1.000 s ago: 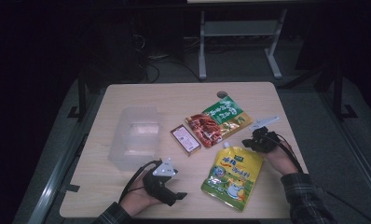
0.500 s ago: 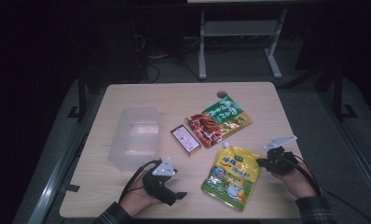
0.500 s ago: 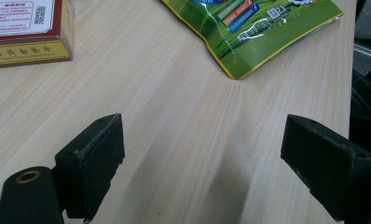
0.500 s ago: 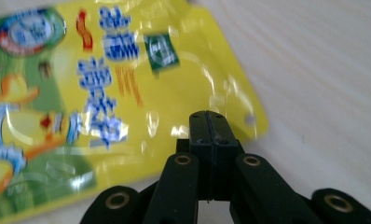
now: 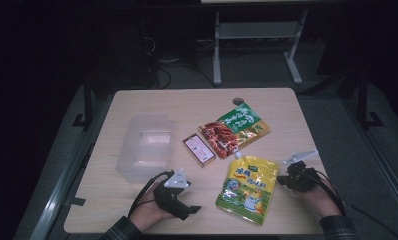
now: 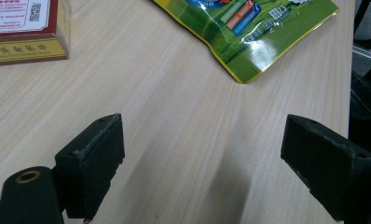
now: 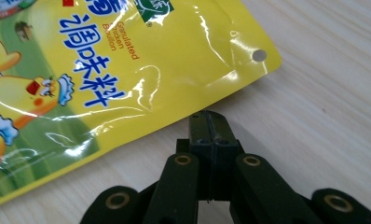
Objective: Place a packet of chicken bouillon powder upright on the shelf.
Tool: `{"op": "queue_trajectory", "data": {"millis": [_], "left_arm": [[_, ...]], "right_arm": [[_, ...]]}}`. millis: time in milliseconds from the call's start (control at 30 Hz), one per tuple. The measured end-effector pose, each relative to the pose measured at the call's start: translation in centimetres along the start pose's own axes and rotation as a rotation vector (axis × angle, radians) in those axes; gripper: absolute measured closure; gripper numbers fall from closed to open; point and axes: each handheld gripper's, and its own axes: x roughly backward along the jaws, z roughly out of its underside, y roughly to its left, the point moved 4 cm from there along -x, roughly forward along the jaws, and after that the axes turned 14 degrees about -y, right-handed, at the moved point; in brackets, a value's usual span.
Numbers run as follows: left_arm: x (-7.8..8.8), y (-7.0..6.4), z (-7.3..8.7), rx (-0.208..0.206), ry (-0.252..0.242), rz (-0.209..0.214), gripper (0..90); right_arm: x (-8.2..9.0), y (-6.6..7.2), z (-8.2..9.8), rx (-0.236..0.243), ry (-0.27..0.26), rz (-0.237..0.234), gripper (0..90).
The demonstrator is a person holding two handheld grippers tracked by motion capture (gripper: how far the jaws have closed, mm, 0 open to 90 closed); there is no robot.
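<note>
Up close, pouch (image 7: 104,70) hole by tool (image 7: 210,122).

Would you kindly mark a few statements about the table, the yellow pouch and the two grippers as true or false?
1. The right gripper has its jaws shut with nothing between them. True.
2. The left gripper grips the yellow stand-up seasoning pouch. False: its jaws stand wide open over bare wooden table.
3. The clear plastic container sits left of the small red flat box in the high view. True.
4. The right gripper's tip lies on top of the pouch. False: it sits just off the pouch's edge.
5. The red-and-green snack bag lies inside the container. False: it lies on the table.
</note>
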Motion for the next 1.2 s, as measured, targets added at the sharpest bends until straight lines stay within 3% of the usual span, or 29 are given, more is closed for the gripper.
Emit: {"op": "queue_trajectory", "data": {"millis": [200,533,600,967,1200], "left_arm": [[0.2,0.1,-0.1,0.006,-0.008,-0.003,12.5],[-0.1,0.2,-0.3,0.02,-0.014,0.006,12.5],[-0.3,0.2,-0.4,0.019,-0.01,0.008,12.5],[-1.0,0.5,-0.7,0.047,-0.003,0.0,12.5],[-1.2,0.4,-0.4,0.089,0.021,0.008,13.3]], "right_arm": [[-1.1,1.5,-1.0,0.039,-0.005,-0.089,89.7],[-2.4,2.2,-2.0,0.081,-0.002,-0.113,89.7],[-2.7,2.7,-2.3,0.095,0.004,-0.143,89.7],[-2.2,4.8,-1.5,0.135,0.006,-0.264,89.8],[-1.7,5.9,-1.1,0.144,0.016,-0.298,89.7]]}}
